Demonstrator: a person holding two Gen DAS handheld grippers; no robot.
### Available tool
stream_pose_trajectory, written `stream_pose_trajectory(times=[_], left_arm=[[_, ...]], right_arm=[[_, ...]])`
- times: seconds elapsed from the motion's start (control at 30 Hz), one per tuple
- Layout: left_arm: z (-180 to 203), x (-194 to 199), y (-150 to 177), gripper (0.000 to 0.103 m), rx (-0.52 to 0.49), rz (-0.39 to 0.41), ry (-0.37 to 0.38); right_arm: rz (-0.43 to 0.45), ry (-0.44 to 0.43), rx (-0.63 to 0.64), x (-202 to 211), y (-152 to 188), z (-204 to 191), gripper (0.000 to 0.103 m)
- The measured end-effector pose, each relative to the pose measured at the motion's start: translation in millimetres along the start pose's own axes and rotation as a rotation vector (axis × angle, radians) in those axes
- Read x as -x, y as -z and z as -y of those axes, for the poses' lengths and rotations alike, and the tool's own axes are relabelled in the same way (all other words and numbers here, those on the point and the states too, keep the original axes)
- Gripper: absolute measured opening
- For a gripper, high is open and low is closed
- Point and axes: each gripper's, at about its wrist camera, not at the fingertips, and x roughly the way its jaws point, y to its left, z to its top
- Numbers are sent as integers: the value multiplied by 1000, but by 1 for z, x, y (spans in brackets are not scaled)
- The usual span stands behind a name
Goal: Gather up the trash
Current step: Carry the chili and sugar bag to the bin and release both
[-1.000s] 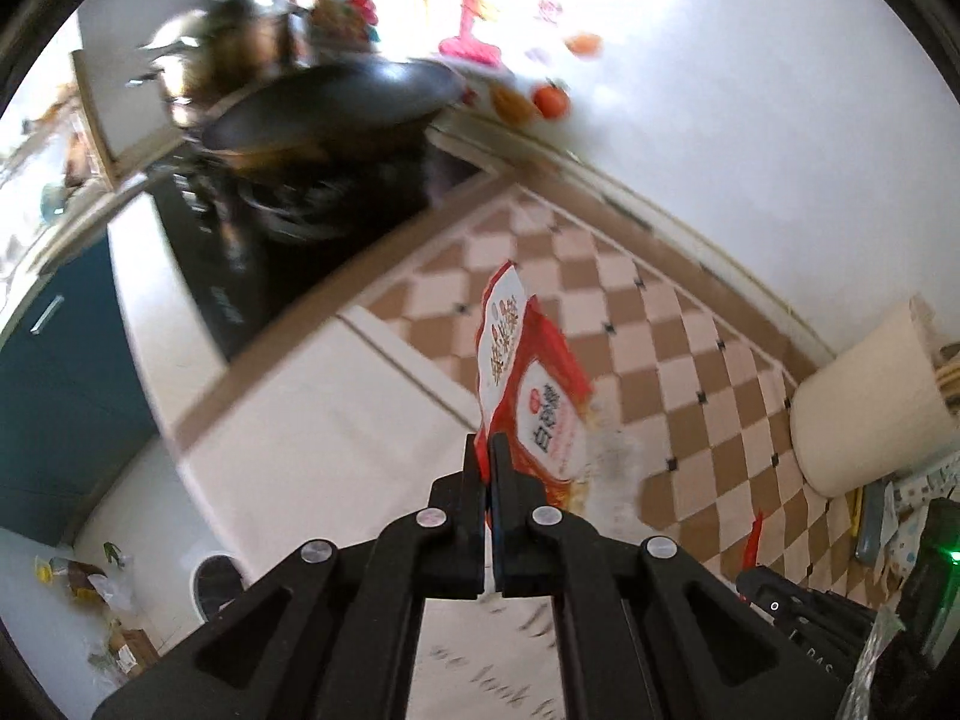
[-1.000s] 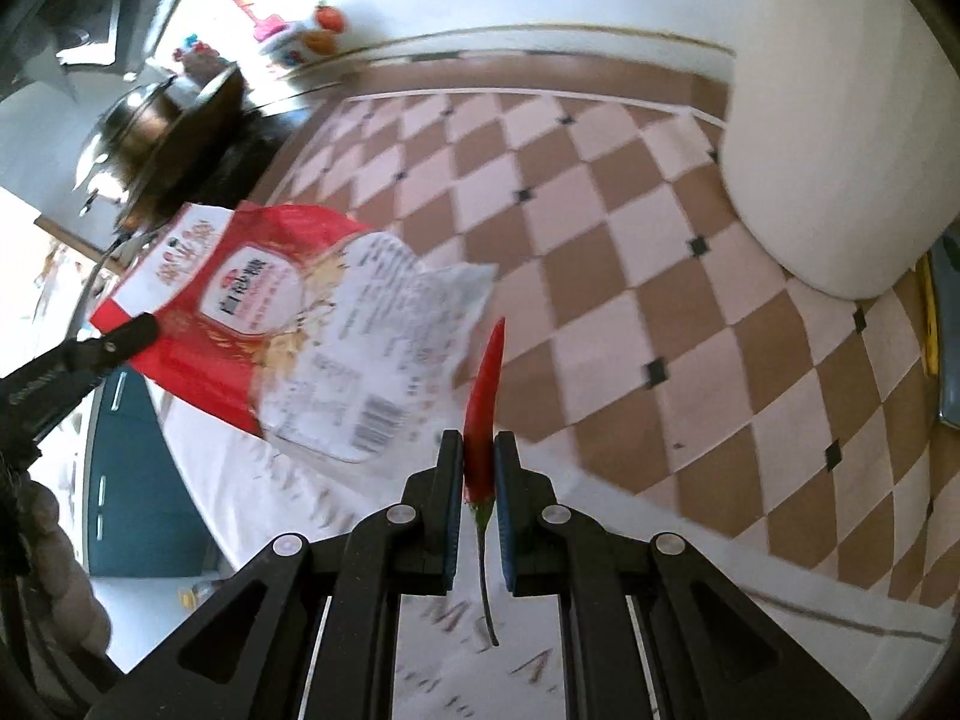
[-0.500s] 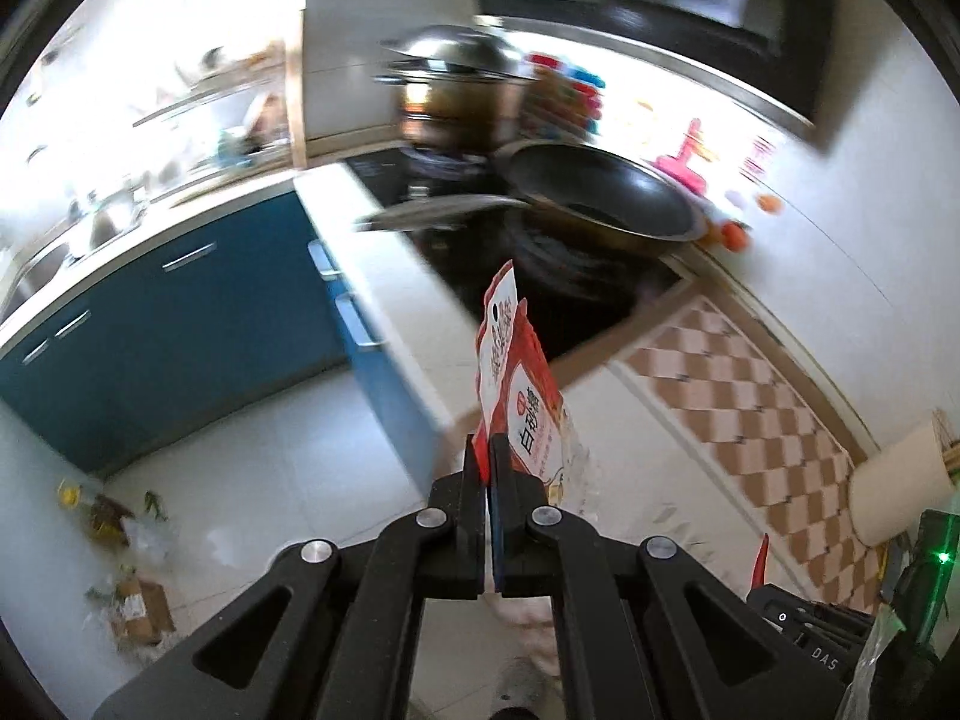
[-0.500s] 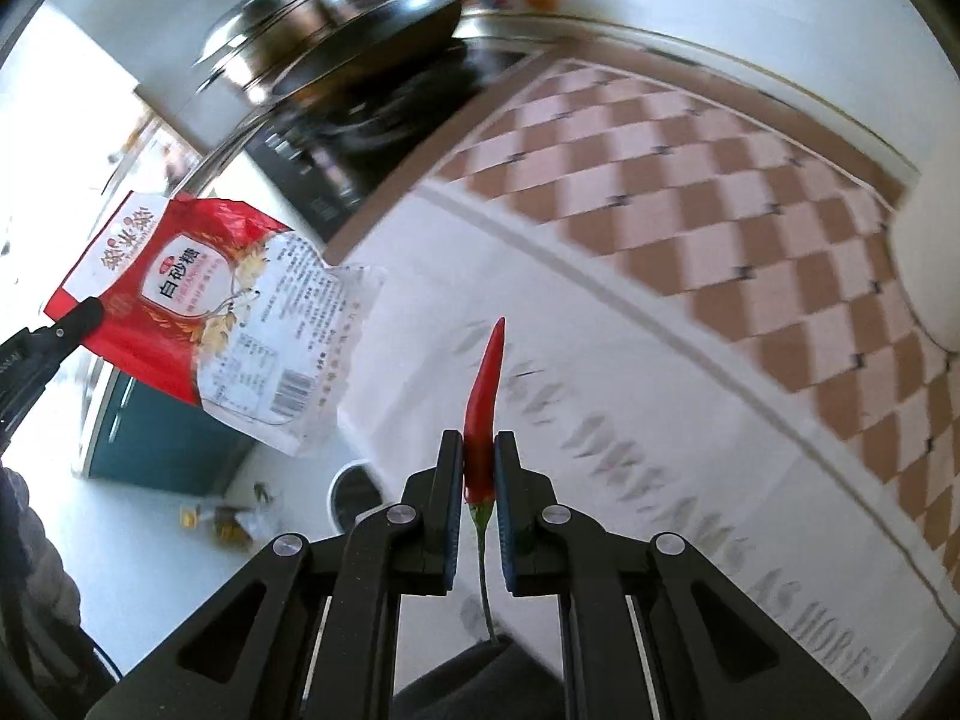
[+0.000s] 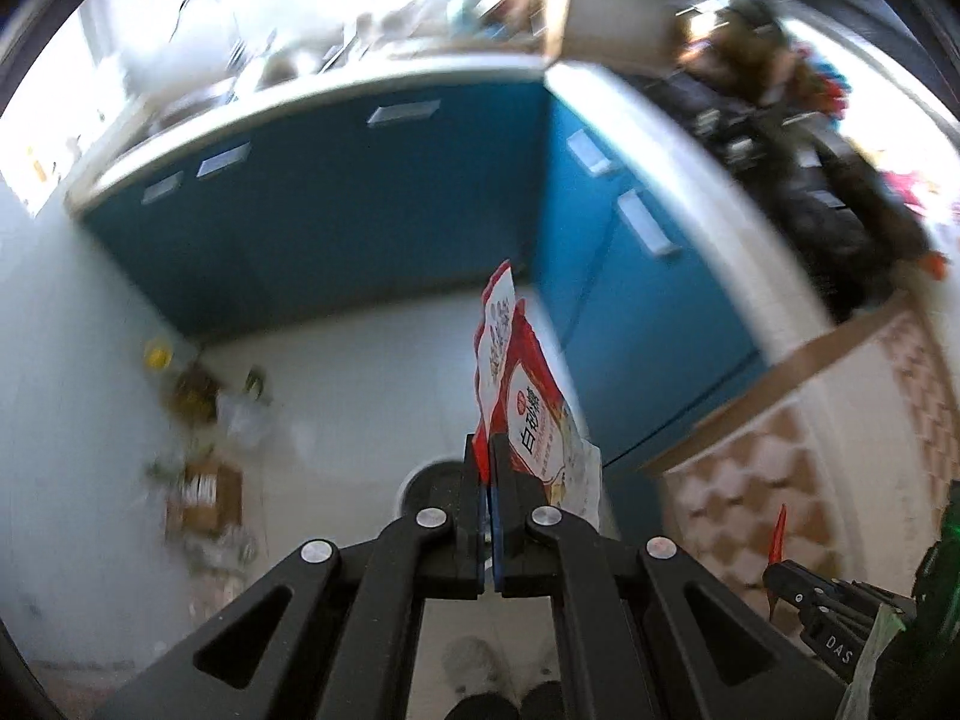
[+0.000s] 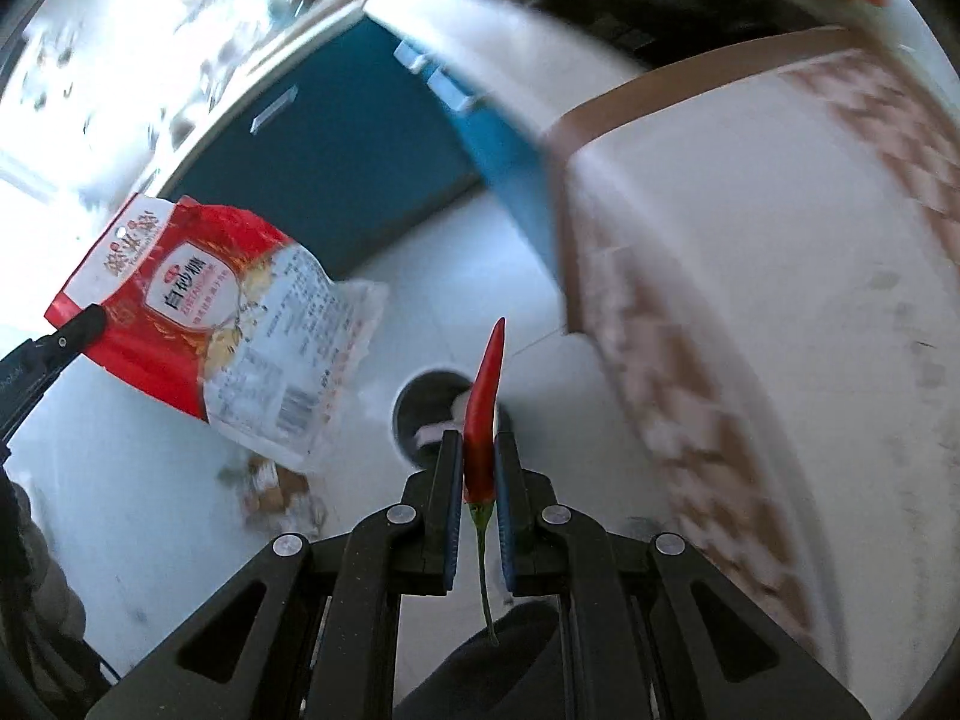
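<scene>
My left gripper (image 5: 487, 456) is shut on the edge of a red and white plastic food bag (image 5: 528, 408), held over the pale floor. The same bag (image 6: 240, 324) hangs at the left of the right wrist view, pinched by the left gripper (image 6: 90, 315). A red chili pepper (image 6: 483, 408) with a green stem stands upright between the fingers of my right gripper (image 6: 479, 450), which is shut on it. Right below both grippers stands a round dark bin (image 6: 429, 405) on the floor, also the bin (image 5: 435, 483) in the left wrist view. The chili (image 5: 779, 534) shows at the lower right there.
Blue cabinets (image 5: 360, 210) run under a white counter. The table with a brown checked cloth (image 6: 750, 300) is on the right, its edge near the bin. Boxes and bags (image 5: 201, 480) lie on the floor at the left. A person's dark clothing shows at the bottom.
Both grippers have swung from over the checked tablecloth, past the stove and pan, out over the floor and the bin. The bag and the chili stay gripped.
</scene>
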Motion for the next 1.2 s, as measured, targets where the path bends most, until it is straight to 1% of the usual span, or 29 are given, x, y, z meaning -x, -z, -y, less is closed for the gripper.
stream_pose_trajectory(times=[0.07, 0.13, 0.17, 0.23, 0.3, 0.33, 0.37, 0.47, 0.57, 0.67, 0.77, 0.83, 0.87, 0.93, 1.03, 1.07, 1.13, 1.17, 1.2], left_arm=[[-22, -37, 12, 0, 41, -38, -32], [-43, -86, 28, 0, 87, -90, -73], [-50, -104, 34, 0, 106, -110, -81], [-67, -152, 52, 0, 145, -155, -103], [-83, -209, 73, 0, 182, -209, -119], [-87, -232, 81, 0, 196, -230, -121], [-93, -264, 92, 0, 220, -263, -119], [-103, -336, 115, 0, 274, -329, -97], [-108, -399, 129, 0, 304, -366, -78], [-107, -449, 137, 0, 310, -394, -63], [-106, -489, 143, 0, 331, -442, -21], [-106, -507, 148, 0, 339, -479, 6], [-106, -514, 149, 1, 327, -494, 4], [-104, -518, 148, 2, 290, -510, -4], [-108, -508, 146, 5, 278, -522, 21], [-109, -505, 147, 8, 269, -528, 7], [-113, -495, 148, 33, 239, -521, -20], [-117, -484, 148, 69, 238, -504, -40], [-122, -477, 149, 91, 241, -488, -51]], right_arm=[[-32, 7, 45, -34, 0, -17, 11], [-76, 5, 85, -77, 2, -31, 10], [-100, 6, 107, -102, 3, -37, 10], [-142, 13, 144, -151, 6, -44, 10], [-176, 14, 163, -196, 9, -47, 11], [-189, 18, 170, -216, 10, -47, 11], [-201, 24, 178, -240, 11, -48, 11], [-244, 41, 192, -313, 16, -42, 10], [-284, 50, 191, -373, 21, -29, 11], [-305, 69, 207, -429, 21, -20, 11], [-322, 82, 223, -474, 20, -16, 11], [-329, 76, 218, -494, 19, -14, 11], [-336, 69, 215, -503, 19, -12, 11], [-346, 50, 196, -517, 18, -6, 11], [-363, 10, 162, -536, 14, -6, 11], [-374, -12, 145, -543, 12, -6, 11], [-395, -36, 123, -551, 10, -11, 11], [-398, -44, 109, -556, 8, -13, 11], [-402, -45, 105, -561, 9, -14, 11]])
